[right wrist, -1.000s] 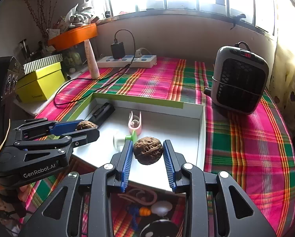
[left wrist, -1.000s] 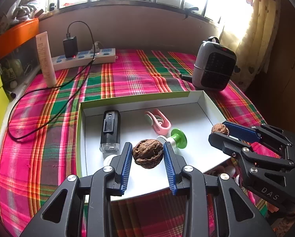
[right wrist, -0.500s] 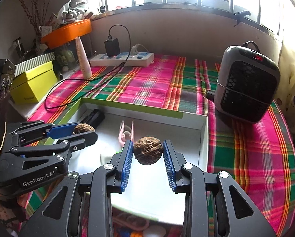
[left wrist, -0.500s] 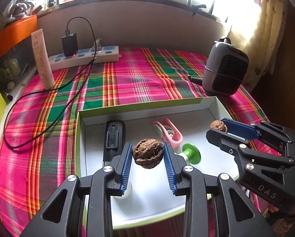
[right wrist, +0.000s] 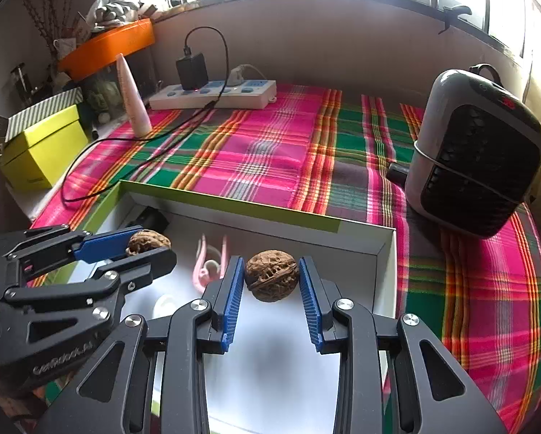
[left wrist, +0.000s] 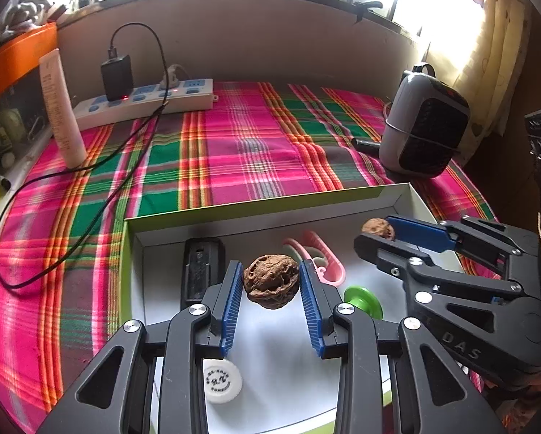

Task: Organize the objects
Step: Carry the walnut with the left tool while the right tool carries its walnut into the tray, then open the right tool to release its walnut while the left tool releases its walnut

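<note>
Left tongs [left wrist: 271,285] clamped one walnut [left wrist: 271,281], right tongs [right wrist: 271,276] clamped another walnut [right wrist: 271,275], both held over the white box [left wrist: 404,200]. Pink clip [left wrist: 319,258], green knob [left wrist: 362,302], black device [left wrist: 201,271], white disc [left wrist: 221,379] lay inside. Box floor stood bare beneath right tongs. Plaid surface [left wrist: 245,144] beyond far rim was open; heater [right wrist: 476,152] sat right.

Two wrinkled brown walnuts [left wrist: 271,282] [right wrist: 271,275] held above the white tray [left wrist: 408,199]; one per tongs.

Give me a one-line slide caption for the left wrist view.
Left gripper holds a walnut above the white tray.
</note>
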